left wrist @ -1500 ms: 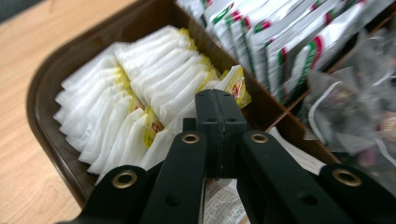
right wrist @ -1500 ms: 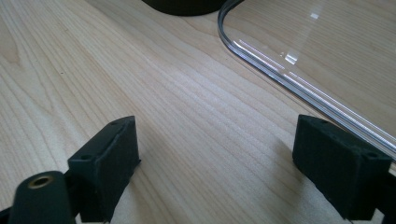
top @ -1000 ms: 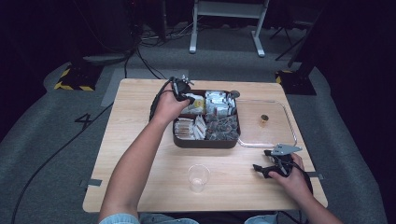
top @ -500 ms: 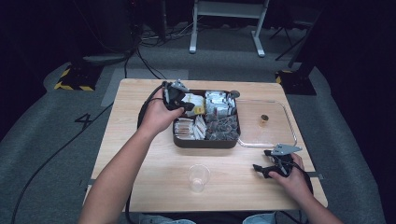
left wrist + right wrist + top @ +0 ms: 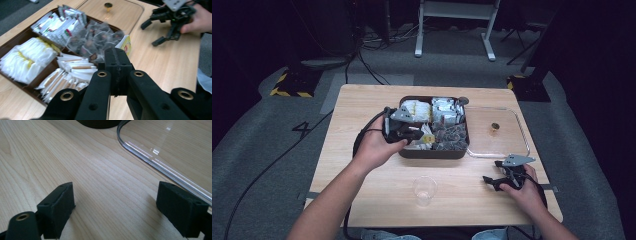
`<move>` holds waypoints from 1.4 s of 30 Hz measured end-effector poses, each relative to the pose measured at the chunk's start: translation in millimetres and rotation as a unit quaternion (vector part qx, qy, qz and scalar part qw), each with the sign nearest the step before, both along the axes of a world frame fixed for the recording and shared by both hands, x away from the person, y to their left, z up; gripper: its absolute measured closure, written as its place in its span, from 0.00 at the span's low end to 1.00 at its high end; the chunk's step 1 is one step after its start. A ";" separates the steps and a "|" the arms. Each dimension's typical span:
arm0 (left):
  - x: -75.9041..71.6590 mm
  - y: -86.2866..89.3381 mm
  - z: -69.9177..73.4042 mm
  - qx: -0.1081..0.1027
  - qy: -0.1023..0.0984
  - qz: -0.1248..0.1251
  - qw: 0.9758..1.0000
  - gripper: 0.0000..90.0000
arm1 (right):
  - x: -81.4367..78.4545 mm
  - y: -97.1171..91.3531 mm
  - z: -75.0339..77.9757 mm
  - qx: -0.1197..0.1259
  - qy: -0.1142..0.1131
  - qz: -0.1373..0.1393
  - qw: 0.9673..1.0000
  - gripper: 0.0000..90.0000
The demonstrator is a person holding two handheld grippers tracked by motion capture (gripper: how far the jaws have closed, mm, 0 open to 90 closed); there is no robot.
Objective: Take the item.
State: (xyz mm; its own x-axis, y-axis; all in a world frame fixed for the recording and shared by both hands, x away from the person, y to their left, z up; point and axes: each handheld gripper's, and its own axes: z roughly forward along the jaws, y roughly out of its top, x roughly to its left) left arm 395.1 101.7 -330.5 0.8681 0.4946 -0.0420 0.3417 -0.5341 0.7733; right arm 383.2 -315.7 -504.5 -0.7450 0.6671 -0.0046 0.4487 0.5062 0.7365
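Tea-bag tray point(image 5: 432, 152), dark brown and compartmented, sits at the table's point(image 5: 362, 200) far centre. Left gripper point(image 5: 414, 134) hovers over the tray's near-left corner, jaws pressed shut with nothing visible between them. Right gripper point(image 5: 493, 181) rests well apart at the near right, jaws spread wide over bare wood beside a clear lid point(image 5: 512, 145).

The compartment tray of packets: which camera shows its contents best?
The left gripper view: the tray is close, so white sachets, paper sticks and dark tea bags show per compartment, past the shut left gripper. The high view shows the whole tray, small. The right gripper view catches its dark edge.
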 end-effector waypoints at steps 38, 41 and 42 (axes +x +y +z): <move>-78.4 -23.2 -59.3 -0.004 0.009 -0.097 0.995 1.00 | 0.0 0.0 0.0 0.001 0.000 0.000 1.000 0.17; -79.5 -21.9 -62.9 -0.002 0.013 -0.099 0.995 1.00 | 0.0 0.0 0.0 0.001 0.000 0.000 1.000 0.17; -79.3 -20.6 -63.2 -0.003 0.015 -0.099 0.995 1.00 | 0.0 0.0 0.0 0.001 0.000 0.000 1.000 0.17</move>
State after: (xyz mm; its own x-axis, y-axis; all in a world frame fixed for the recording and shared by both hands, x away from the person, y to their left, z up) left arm 315.8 81.1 -393.6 0.9471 0.3129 -0.0711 0.2522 -0.5889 0.7678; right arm 383.2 -315.7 -504.5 -0.7447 0.6673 -0.0037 0.4491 0.5052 0.7369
